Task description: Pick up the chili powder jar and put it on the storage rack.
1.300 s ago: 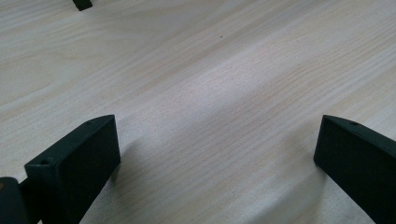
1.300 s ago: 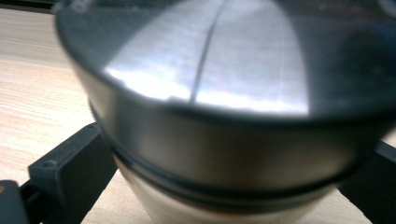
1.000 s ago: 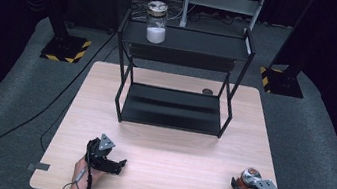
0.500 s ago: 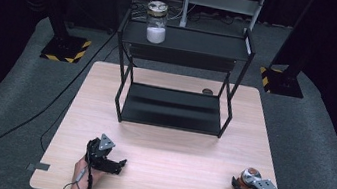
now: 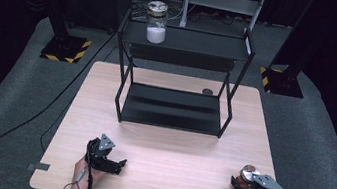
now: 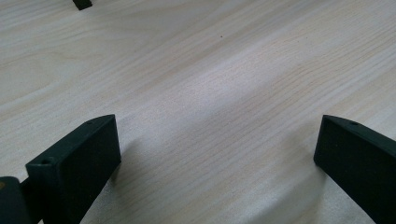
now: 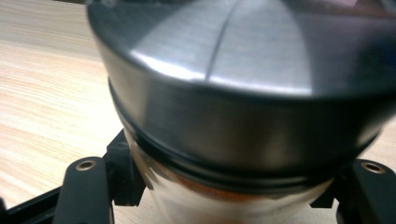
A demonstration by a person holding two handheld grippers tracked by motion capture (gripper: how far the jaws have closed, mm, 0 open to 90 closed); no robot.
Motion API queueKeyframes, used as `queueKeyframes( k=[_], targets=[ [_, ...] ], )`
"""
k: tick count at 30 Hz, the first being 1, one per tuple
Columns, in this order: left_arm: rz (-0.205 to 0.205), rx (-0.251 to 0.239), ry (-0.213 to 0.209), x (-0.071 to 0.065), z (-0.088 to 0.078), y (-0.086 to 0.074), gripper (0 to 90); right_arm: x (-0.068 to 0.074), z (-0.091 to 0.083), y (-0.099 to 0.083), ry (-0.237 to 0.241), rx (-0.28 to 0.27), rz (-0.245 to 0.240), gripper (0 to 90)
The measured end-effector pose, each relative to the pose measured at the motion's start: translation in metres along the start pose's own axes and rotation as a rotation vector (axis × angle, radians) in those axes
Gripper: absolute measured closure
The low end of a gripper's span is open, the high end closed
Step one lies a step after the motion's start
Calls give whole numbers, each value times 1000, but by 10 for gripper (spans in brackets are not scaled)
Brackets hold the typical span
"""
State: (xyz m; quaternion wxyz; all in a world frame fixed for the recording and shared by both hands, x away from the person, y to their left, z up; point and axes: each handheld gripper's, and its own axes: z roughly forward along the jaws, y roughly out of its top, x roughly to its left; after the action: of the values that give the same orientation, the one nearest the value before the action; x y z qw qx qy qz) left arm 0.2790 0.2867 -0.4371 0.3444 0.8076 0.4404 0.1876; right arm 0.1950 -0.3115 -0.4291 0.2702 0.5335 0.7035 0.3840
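wood table (image 5: 169, 140), grey carpet (image 5: 11, 116); right gripper (image 5: 249, 187) fingers clamp jar (image 5: 247, 173), left gripper (image 5: 113, 163) fingers apart.

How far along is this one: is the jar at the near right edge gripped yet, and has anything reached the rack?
Done: a jar of white powder stands on the rack's top shelf. In hand: the right gripper is shut on the metal-lidded jar near the table edge, not yet lifted. Left: carrying it over, probably to the rack. The left gripper rests open.
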Motion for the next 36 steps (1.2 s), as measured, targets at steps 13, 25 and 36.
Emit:
queueKeyframes(
  k=[13, 25, 36],
  targets=[
    [-2, 1, -1, 0, 0, 0, 0, -9, -4, 37, 59, 55, -24, 307],
    [-2, 0, 0, 0, 0, 0, 0, -11, -3, 72, 105, 89, -63, 306],
    [0, 0, 0, 0, 0, 0, 0, -5, 4, 105, 136, 138, -121, 306]
  ],
)
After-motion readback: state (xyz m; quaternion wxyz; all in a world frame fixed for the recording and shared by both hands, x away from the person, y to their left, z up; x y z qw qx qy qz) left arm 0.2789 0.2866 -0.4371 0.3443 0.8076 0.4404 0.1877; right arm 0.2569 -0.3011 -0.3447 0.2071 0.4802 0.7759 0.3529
